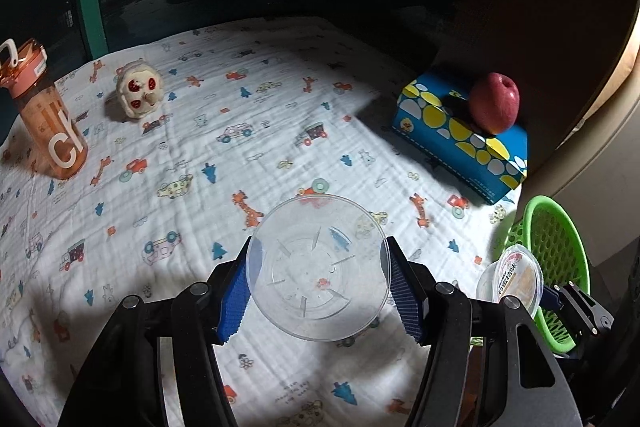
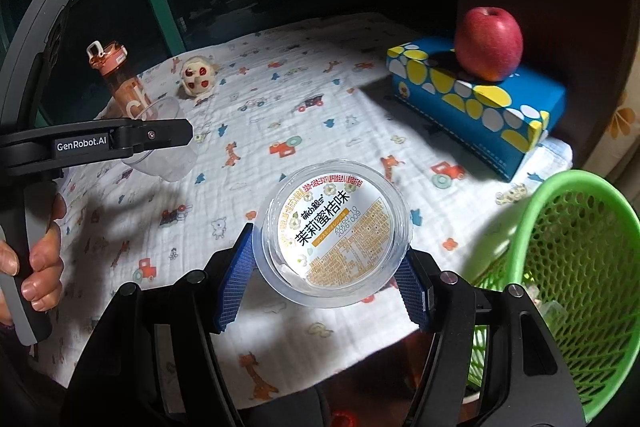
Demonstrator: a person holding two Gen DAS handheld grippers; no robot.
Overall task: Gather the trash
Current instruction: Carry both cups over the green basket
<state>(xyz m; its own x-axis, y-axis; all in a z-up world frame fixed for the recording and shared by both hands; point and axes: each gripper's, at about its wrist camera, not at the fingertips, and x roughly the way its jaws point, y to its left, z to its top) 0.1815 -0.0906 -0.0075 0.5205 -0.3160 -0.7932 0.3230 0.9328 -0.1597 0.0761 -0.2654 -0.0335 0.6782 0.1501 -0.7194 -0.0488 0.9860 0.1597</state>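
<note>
My left gripper (image 1: 318, 287) is shut on a clear empty plastic cup (image 1: 318, 267), held above the printed cloth with its bottom facing the camera. The same cup (image 2: 164, 155) shows in the right wrist view under the left gripper's arm. My right gripper (image 2: 328, 267) is shut on a clear jelly cup with a printed white and orange lid (image 2: 334, 237), held above the cloth. That jelly cup (image 1: 512, 277) also shows in the left wrist view, beside the green mesh basket (image 1: 560, 267). The basket (image 2: 580, 267) stands at the table's right edge.
A cloth with cartoon prints (image 1: 240, 155) covers the table. A red apple (image 2: 489, 43) rests on a blue and yellow tissue box (image 2: 480, 103) at the right. An orange water bottle (image 1: 48, 115) and a small plush toy (image 1: 138, 93) stand at the far left.
</note>
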